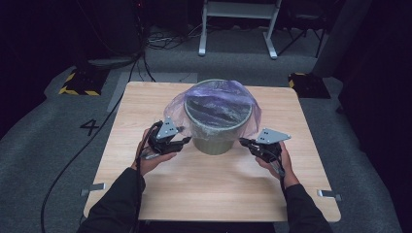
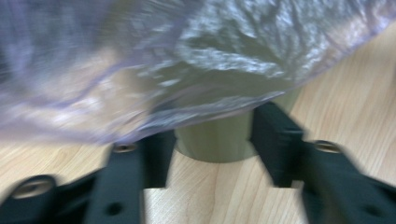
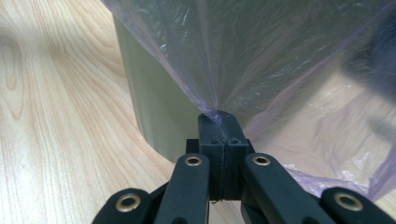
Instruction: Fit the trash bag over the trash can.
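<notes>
Here, near to far from the tools.

Left gripper point(image 1: 183, 141): black, two-jawed, held in the person's left hand point(image 1: 153, 158); its jaws stand apart with a clear gap, nothing pressed between them. In the left gripper view point(image 2: 212, 140) the hanging edge of the bag drapes just above and in front of the jaw tips, and the bin's lower wall shows through the gap.

Right gripper point(image 1: 243, 142): black, two-jawed, held in the person's right hand point(image 1: 277, 162); its jaws are pressed together, and in the right gripper view point(image 3: 223, 122) they pinch a fold of the bag's film at their tips, the film running up taut from there.

Container: a round olive-green plastic waste bin point(image 1: 214, 141) stands upright between the two grippers, just ahead of both sets of jaws; its wall lies just beyond the right gripper's tips point(image 3: 154, 107) and straight ahead of the left gripper point(image 2: 215, 140).

Lining: a thin, translucent pale-purple plastic bag point(image 1: 221, 107) sits inside the bin, its mouth folded out over the rim and hanging loose down the outside point(image 2: 140, 70) point(image 3: 261, 56).

Contents: only the bag's crumpled film shows in the bin's opening.

Surface: a light wooden square table point(image 1: 218, 189) carries the bin, under both grippers.

Beyond: grey carpeted floor point(image 1: 43, 136) around the table.
</notes>
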The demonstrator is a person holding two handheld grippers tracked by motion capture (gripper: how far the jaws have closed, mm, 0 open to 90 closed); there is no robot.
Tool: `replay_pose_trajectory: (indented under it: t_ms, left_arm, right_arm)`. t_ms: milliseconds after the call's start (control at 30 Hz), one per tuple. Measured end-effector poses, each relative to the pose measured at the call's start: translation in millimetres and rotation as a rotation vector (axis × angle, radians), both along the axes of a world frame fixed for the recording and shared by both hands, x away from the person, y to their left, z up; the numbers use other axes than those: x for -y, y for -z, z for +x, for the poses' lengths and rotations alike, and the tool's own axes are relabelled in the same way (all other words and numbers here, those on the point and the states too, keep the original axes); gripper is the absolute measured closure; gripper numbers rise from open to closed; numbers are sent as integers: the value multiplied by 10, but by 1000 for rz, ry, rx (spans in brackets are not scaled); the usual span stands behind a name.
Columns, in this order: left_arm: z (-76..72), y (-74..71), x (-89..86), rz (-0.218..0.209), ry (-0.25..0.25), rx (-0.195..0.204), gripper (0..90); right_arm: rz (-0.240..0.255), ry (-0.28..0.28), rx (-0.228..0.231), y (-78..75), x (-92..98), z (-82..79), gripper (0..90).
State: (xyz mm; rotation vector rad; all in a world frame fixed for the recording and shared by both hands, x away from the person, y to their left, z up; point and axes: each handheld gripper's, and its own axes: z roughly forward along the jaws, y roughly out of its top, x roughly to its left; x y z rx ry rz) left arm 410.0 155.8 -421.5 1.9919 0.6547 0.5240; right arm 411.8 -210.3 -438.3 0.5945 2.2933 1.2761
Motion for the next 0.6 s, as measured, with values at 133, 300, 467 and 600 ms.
replay_pose_trajectory:
  t_ms: [133,300,467,600]
  left_arm:
    - [-44,-18,-103,-51,-88,44,245]
    - [-67,-53,-95,-2,-93,117,157]
    - [9,-125,-99,-80,-69,85,177]
    - [44,-158,-217,-241,30,-12,188]
  right_arm:
    - [-6,-2,31,-40,-7,-59,885]
    - [-17,0,47,-112,-26,-93,829]
    - [-22,-7,42,-200,-70,-82,764]
    - [-20,-26,51,-276,-87,-106,747]
